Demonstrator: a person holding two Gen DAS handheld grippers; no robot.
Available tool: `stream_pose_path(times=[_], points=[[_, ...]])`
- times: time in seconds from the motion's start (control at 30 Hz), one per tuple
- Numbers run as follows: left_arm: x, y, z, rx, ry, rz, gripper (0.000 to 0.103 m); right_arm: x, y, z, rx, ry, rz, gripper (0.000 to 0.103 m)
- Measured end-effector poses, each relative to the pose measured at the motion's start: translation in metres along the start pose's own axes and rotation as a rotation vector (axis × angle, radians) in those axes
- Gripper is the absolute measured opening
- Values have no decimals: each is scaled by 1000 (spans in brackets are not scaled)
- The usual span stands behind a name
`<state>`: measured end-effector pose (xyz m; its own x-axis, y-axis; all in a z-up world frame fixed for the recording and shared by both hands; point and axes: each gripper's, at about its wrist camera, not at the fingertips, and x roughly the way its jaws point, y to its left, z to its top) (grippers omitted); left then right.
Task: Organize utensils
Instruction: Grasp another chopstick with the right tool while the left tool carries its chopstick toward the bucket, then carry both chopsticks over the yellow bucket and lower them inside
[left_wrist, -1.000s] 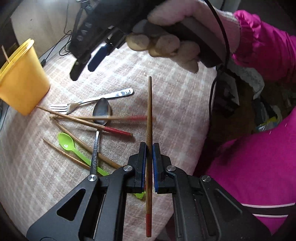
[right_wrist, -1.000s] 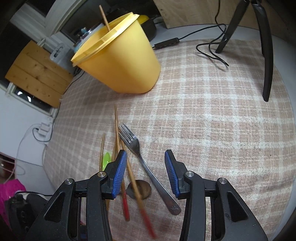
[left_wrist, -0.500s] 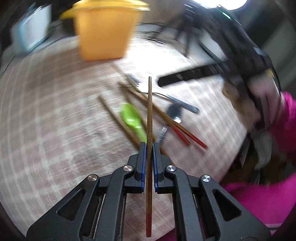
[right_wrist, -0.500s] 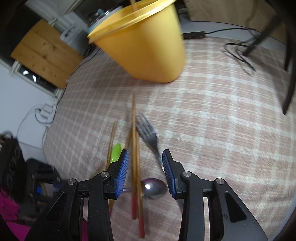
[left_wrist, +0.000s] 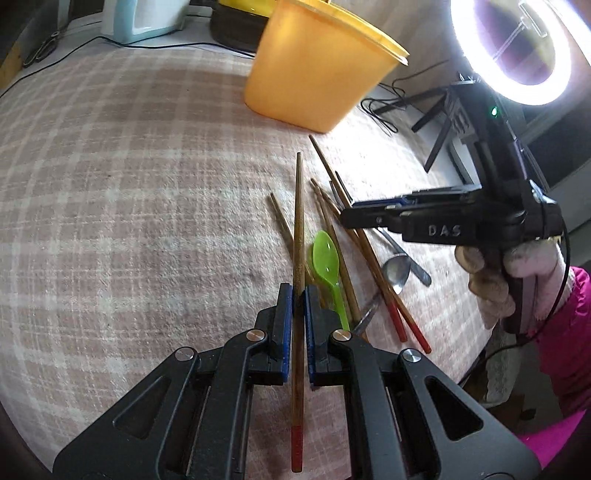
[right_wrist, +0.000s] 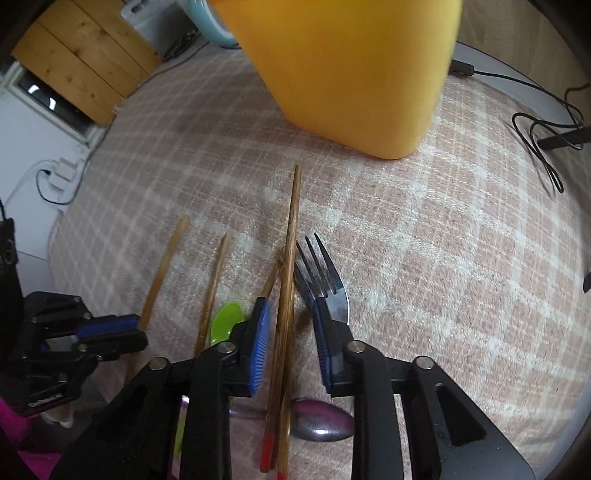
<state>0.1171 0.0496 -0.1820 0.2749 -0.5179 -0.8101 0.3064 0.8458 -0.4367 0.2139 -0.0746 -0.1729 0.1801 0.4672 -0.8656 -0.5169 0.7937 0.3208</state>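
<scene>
My left gripper (left_wrist: 298, 295) is shut on a red-tipped wooden chopstick (left_wrist: 298, 221), held lengthwise and pointing toward the yellow cup (left_wrist: 317, 70). On the checked cloth beside it lie a green spoon (left_wrist: 327, 258), a metal spoon (left_wrist: 397, 271) and more chopsticks (left_wrist: 373, 266). My right gripper (right_wrist: 290, 306) is low over the pile, and its jaws are closing around two red-tipped chopsticks (right_wrist: 286, 295). Its pads stand clear of them on both sides. A fork (right_wrist: 325, 280) lies just right of that pair, by the right pad. The cup (right_wrist: 354, 74) stands close ahead.
A ring light on a tripod (left_wrist: 517, 48) stands at the table's far right, with cables (right_wrist: 546, 140) beside it. A light blue appliance (left_wrist: 144, 18) sits behind the cup. A gloved hand (left_wrist: 491, 273) in a pink sleeve holds the right gripper near the table's edge.
My left gripper has rolled and swung round with its chopstick, so the cup now lies ahead. My right gripper has moved over the chopstick pair, and its jaws have narrowed around them.
</scene>
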Motion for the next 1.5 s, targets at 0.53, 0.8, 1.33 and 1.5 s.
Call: stream_pose_path(times=[0.53,0.8,1.33,1.5], points=[[-28,9,31,-54,-121,-37,4,-37,-21,-10,80,-102,102,5],[-46,-2,56,-42,-232,-45,4,-78,-32,-30,118,-231,105,5],[-76,-18,119,22,-416,-27,4,-140,-23,-29,131,-450,54,5],[-87,-21,149,36,-490,-32,4,-159,-22,-23,129,-496,47,5]])
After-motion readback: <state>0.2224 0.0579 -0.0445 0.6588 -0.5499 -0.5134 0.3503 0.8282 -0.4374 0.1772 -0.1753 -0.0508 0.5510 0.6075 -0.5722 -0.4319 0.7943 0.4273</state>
